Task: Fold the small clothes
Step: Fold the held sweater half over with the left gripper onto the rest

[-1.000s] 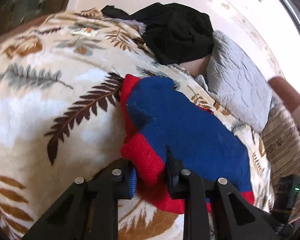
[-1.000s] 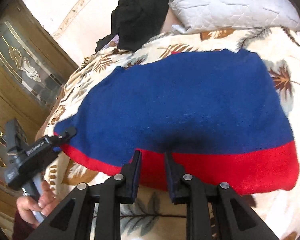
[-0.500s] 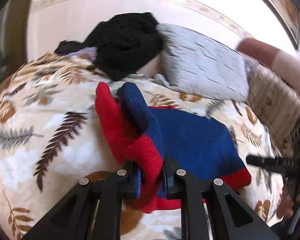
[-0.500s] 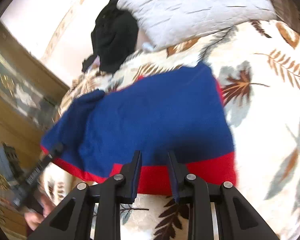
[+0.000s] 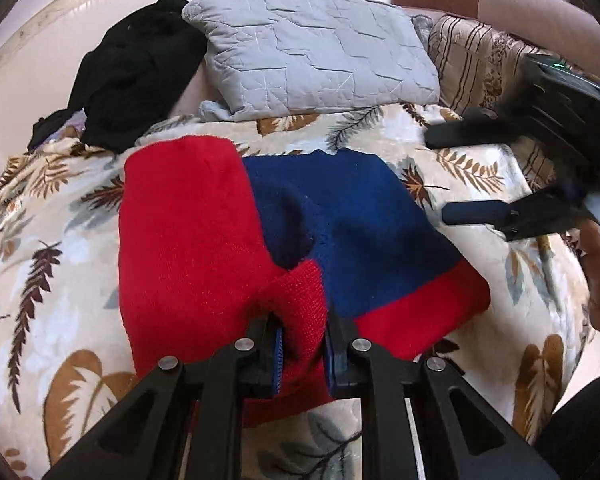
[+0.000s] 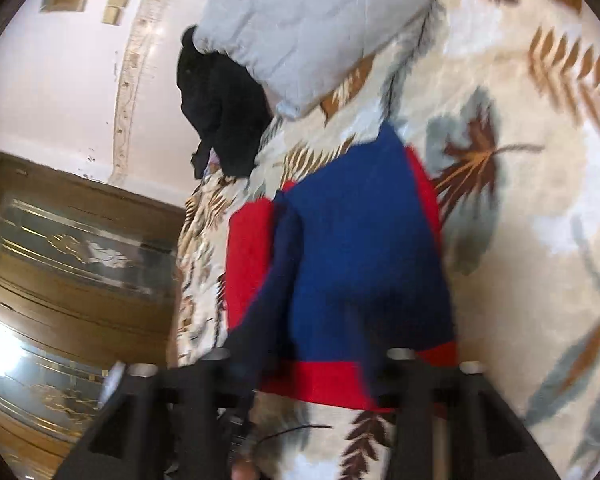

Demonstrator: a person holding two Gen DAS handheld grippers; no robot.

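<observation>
Knit garment (image 5: 340, 216), red and blue, lies on the bed's leaf-print blanket (image 5: 52, 248). Left claw (image 5: 302, 344) is clamped on a ribbed red fold. Only the left view shows the right claw (image 5: 440, 176), jaws opening, nothing between. Only the blurred right view shows a glazed wooden cabinet (image 6: 68, 272). Quilted grey pillow (image 5: 316, 48) lies behind.

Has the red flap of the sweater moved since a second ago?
Yes. The red flap, pinched in the left gripper, has swung over the blue sweater, toward the grey pillow.
</observation>
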